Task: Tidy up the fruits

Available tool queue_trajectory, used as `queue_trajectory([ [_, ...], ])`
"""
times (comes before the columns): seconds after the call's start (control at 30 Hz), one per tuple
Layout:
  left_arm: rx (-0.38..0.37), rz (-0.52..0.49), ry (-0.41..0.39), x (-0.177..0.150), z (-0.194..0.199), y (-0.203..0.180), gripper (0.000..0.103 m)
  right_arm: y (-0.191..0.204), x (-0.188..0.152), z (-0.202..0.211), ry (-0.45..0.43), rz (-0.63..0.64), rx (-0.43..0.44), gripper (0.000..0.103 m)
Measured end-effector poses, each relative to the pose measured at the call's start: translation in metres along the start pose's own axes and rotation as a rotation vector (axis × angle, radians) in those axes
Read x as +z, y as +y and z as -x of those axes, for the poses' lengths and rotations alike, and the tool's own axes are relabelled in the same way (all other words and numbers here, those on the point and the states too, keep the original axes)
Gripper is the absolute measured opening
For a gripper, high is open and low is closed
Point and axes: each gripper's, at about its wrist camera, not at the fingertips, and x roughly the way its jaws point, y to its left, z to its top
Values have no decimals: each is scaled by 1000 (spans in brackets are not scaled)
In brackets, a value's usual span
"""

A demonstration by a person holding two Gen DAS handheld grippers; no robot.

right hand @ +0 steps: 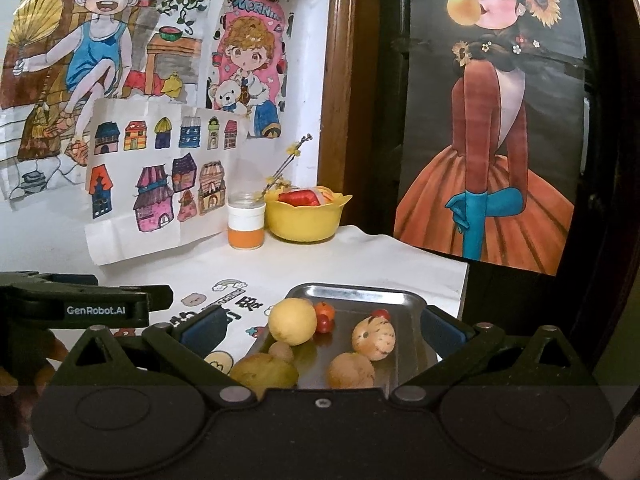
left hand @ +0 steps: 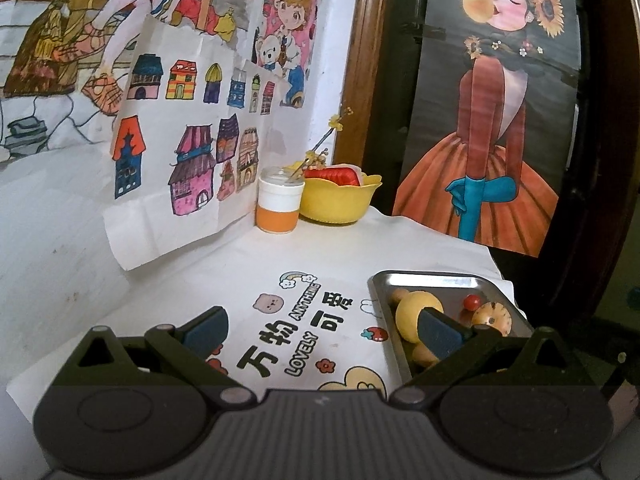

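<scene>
start of fruit sorting, nothing picked yet

right gripper [right hand: 322,330] hangs low over the near edge of the metal tray [right hand: 360,292], fingers wide apart and empty, framing the fruit pile. left gripper [left hand: 322,326] is off to the left of the tray over the printed cloth [left hand: 280,276], fingers also spread wide with nothing between them; its right finger overlaps the tray's near-left corner in the left wrist view, contact can't be told.

fruits all sit in the tray: big yellow round fruit [right hand: 292,321] at the left, small orange fruit [right hand: 325,310] and cherry tomato [right hand: 325,325] just beside it, striped peach-coloured fruit [right hand: 374,338] right of centre with another small red one [right hand: 381,314] behind it, brownish round fruit [right hand: 351,370] at the front, greenish-yellow fruit [right hand: 264,372] and a small brown one [right hand: 281,351] near the left rim.

yellow bowl [right hand: 304,220] stands at the back by the wall, well apart from the tray, already holding something red; orange-and-white jar [right hand: 246,226] just beside it.

judgement: step in hand is approach and choosing the first fruit. the bowl is a possible destination, not certain. next move calls for lowering the right gripper onto one fruit, the brownish one looks nearest, and closing gently since round fruit can roll on the smooth metal.
</scene>
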Motion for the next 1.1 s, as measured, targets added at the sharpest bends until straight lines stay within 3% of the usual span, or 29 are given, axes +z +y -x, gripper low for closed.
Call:
queue_trajectory([
  [0.7,10,-7,22,-23,23,2,103,12,-34,21,34,-69,11,102],
  [1.1,13,12,-9,-30,36,6,103,15,-43,33,-30,-85,-46,102],
])
